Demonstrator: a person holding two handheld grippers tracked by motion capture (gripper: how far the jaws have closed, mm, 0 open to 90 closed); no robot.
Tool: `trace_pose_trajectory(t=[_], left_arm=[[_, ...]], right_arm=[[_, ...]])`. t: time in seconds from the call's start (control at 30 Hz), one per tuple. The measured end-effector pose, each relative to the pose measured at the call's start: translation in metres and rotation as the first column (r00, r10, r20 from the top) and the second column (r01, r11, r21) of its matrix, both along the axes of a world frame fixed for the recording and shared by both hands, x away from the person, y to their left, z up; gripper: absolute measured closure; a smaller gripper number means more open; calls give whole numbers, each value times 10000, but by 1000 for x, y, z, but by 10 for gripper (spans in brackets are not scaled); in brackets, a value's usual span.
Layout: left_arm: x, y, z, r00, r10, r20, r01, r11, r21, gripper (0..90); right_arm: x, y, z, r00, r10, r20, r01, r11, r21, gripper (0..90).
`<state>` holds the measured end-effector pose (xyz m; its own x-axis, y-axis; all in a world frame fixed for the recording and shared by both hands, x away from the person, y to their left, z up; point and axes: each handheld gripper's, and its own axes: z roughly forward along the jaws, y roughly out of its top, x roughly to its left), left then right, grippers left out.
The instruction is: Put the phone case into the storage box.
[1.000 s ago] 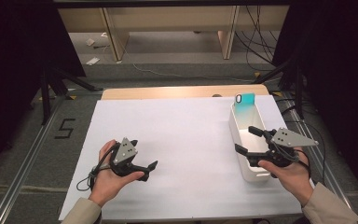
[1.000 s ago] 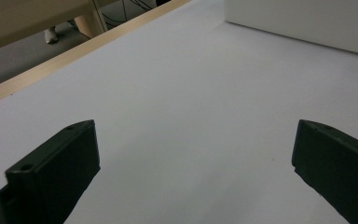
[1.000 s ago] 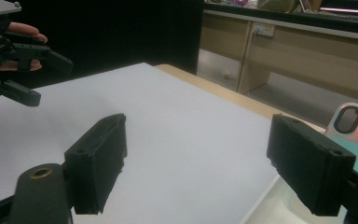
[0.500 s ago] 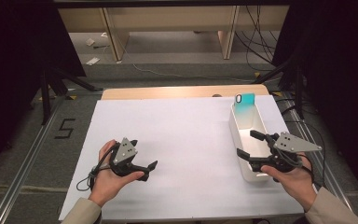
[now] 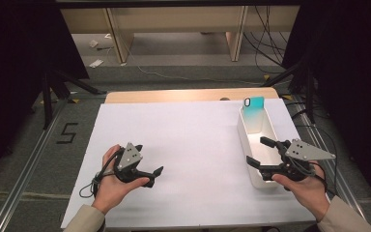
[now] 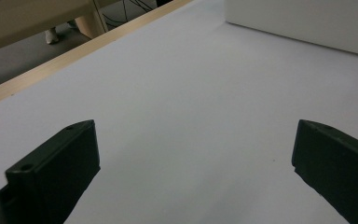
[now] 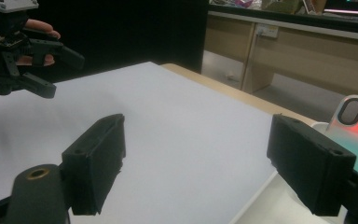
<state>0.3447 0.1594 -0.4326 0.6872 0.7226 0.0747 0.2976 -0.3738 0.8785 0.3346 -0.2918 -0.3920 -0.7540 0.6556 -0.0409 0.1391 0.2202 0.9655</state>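
Hovering over the near end of the long white plastic bin (image 5: pixel 256 133), the right gripper (image 5: pixel 261 153) is spread and empty; a teal phone case (image 5: pixel 253 107) leans beyond it; the left gripper (image 5: pixel 155 175), spread, rests far left on the white tabletop sheet (image 5: pixel 188 140)

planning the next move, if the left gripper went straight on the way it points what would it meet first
Probably the white rectangular plastic bin. The open left gripper points across bare white table cover toward it, with nothing between, though depth is hard to judge.

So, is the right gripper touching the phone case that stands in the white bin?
Apart. In the high view, the right gripper hovers at the near end of the white bin, jaws open, while the phone case leans at the far end.
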Motion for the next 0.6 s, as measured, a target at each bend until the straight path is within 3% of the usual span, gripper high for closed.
trace_pose_trajectory(t=[0.6], left_arm=[[1,-1,-1,10000,-14,-21,14,10000,-20,0]], right_arm=[[0,0,-2,10000,-24,21,24,10000,17,201]])
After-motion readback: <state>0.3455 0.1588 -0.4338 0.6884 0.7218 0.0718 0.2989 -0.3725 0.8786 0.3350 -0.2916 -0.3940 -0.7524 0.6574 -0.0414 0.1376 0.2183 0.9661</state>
